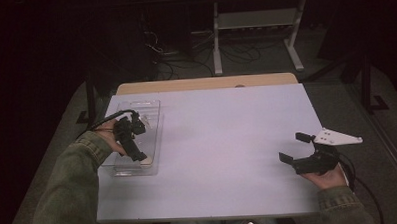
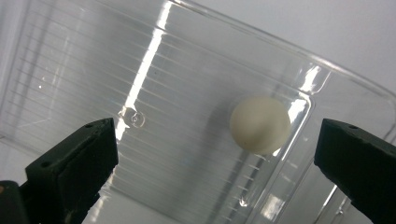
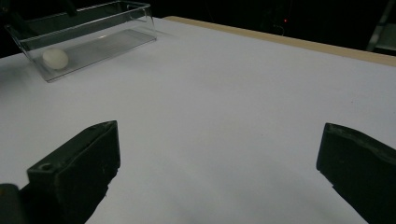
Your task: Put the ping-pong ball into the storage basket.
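the white ball (image 2: 259,124) in the clear tray (image 2: 187,56) looks light, smooth and prone to roll, so grip it across its middle. the left gripper (image 2: 217,154) hangs over it with jaws wide apart, holding nothing; the right gripper (image 1: 299,147) also gapes empty

Ball (image 2: 260,124) in tray (image 2: 70,60), table's (image 1: 227,141) left.

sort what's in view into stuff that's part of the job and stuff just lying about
Part of the job: white ball, clear plastic tray it lies in, open left gripper above it.

Lying about: idle open right gripper, metal stand and cables behind the table.
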